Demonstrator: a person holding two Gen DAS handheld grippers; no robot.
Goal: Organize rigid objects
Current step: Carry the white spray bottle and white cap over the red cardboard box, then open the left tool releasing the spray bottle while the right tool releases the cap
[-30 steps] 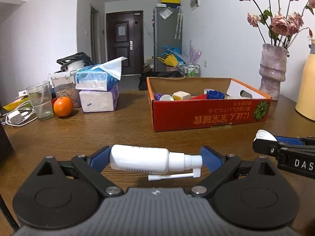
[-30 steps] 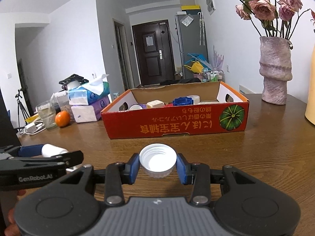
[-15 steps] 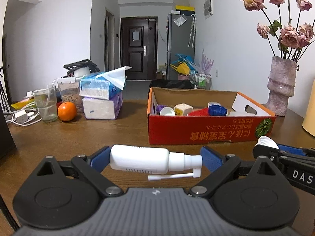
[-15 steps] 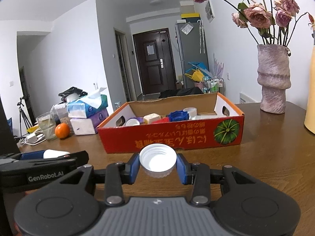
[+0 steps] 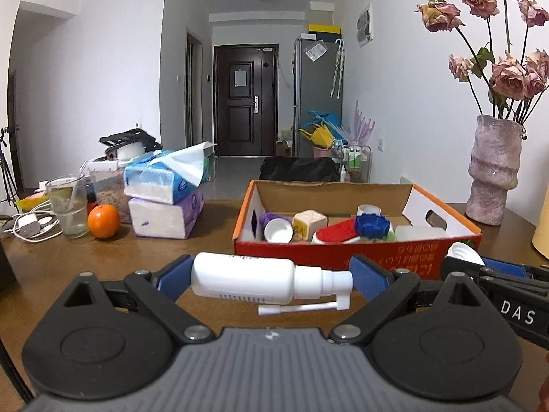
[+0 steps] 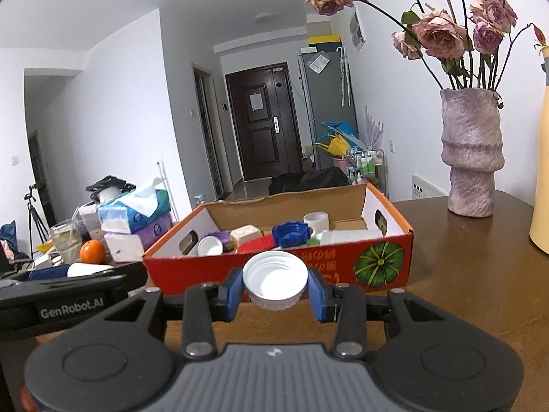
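Observation:
My left gripper [image 5: 272, 283] is shut on a white spray bottle [image 5: 247, 278], held sideways with its nozzle to the right, above the table in front of the red cardboard box [image 5: 343, 257]. My right gripper [image 6: 275, 286] is shut on a white jar lid [image 6: 275, 279], open side up, just before the box's front wall [image 6: 343, 267]. The box holds several items: a blue cap [image 5: 372, 225], a red lid [image 5: 338, 233], a cream cube [image 5: 310, 221] and white cups. The right gripper shows at the right of the left wrist view [image 5: 461, 257].
A wooden table [image 6: 480, 274] carries a pink vase of dried roses [image 6: 471, 151] at the right and a yellow jug [image 6: 542, 171] at the far right. Tissue packs [image 5: 164, 199], an orange [image 5: 103, 221], a glass [image 5: 68, 209] and cables stand at the left.
Both grippers have risen, each keeping its object, so the views now look down into the box. The box appears nearer in the right wrist view.

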